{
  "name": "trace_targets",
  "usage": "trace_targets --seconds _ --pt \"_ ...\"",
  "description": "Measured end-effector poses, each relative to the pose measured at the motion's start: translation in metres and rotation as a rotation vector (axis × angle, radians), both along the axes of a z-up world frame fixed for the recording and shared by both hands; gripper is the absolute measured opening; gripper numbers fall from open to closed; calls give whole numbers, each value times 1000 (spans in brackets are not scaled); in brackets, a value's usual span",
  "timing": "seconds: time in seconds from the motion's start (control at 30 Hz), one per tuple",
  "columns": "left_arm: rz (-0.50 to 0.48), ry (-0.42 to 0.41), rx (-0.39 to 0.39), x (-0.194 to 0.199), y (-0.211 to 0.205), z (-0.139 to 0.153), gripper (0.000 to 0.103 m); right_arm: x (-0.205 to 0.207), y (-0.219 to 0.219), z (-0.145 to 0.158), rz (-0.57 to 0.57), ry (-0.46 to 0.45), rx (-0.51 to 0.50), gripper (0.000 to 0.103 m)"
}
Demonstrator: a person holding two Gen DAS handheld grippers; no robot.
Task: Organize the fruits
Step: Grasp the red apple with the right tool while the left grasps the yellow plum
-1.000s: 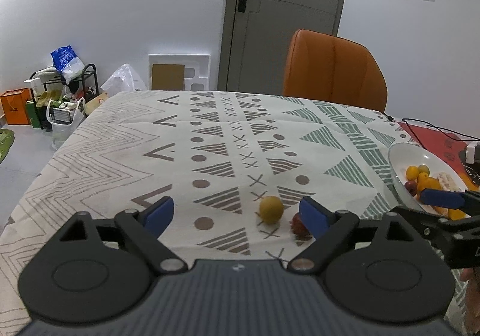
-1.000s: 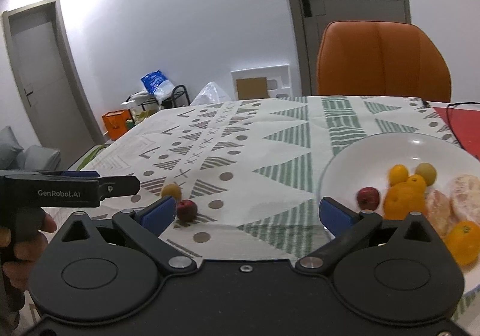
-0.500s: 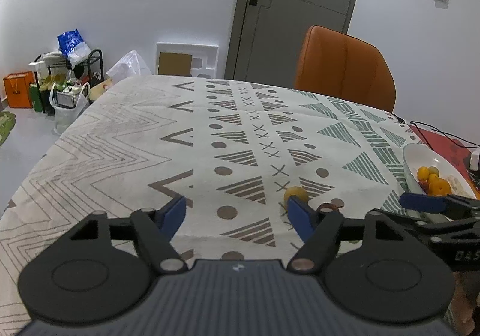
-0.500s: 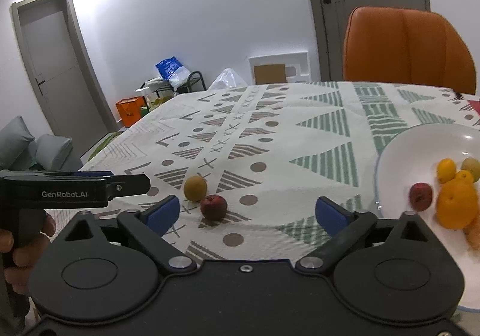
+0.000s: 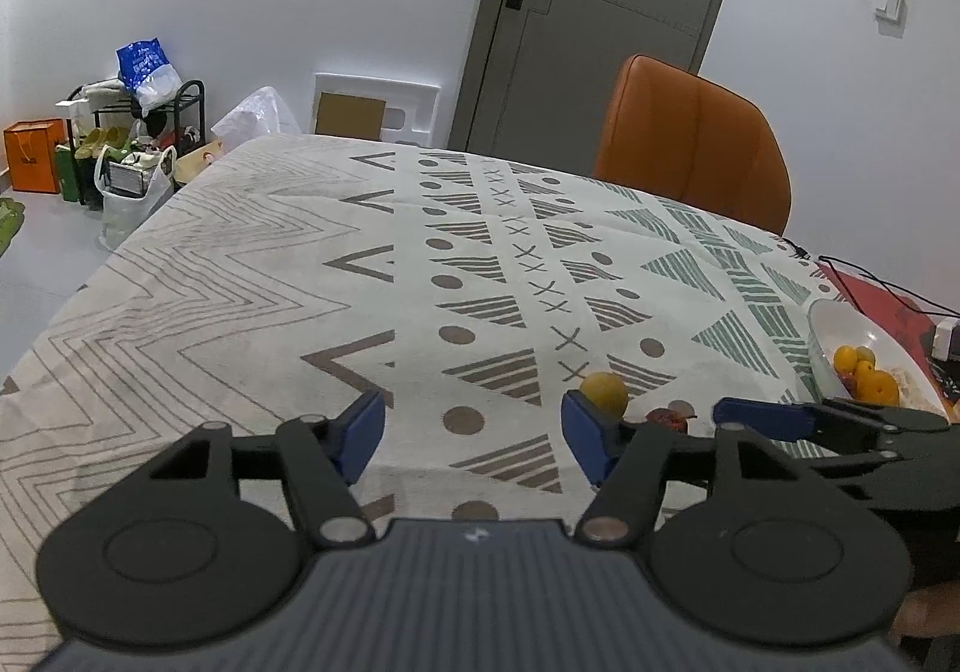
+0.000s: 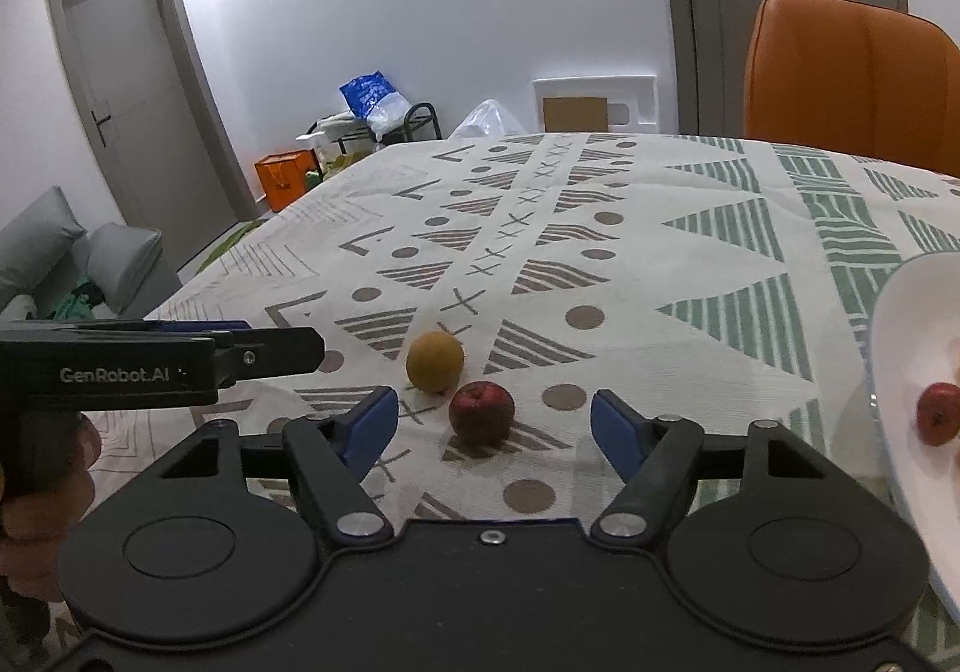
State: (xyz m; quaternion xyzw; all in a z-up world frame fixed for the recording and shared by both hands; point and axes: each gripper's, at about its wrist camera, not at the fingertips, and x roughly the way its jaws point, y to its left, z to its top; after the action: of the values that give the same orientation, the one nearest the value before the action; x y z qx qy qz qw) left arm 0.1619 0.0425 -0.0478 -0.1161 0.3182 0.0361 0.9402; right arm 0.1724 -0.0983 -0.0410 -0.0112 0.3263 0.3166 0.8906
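Table [image 6: 690, 264]: carrying white bowl [image 6: 900, 348] at right, holding gathered fruit. Right gripper [image 6: 493, 420]: jaws narrowing, nothing clamped, framing red fruit [image 6: 482, 413] beside yellow fruit [image 6: 435, 361]. Left gripper [image 5: 474, 426]: narrowing, empty. Next: closing on red fruit.

Right gripper [image 6: 495, 426] swung away from white bowl [image 6: 900, 348] toward red fruit [image 6: 482, 411], now ahead between its narrowed jaws, untouched. Left gripper [image 5: 474, 435] jaws also narrowed, nothing between; yellow fruit [image 5: 604, 392] now beyond its right fingertip [image 5: 585, 435].
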Motion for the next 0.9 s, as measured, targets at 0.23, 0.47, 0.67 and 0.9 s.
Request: trace_targets --seconds 0.23,0.47,0.67,0.9 --pt "-3 2 -6 2 1 0 64 1 7 -2 3 -9 -21 23" --pt "-25 -5 -13 9 -8 -1 61 -4 -7 6 -16 -28 -12 23" --pt "-59 -4 -15 16 -22 -2 58 -9 -25 13 -56 -41 -8 23" --pt "-74 1 -13 22 -31 -4 57 -11 -41 16 -101 -50 6 23"
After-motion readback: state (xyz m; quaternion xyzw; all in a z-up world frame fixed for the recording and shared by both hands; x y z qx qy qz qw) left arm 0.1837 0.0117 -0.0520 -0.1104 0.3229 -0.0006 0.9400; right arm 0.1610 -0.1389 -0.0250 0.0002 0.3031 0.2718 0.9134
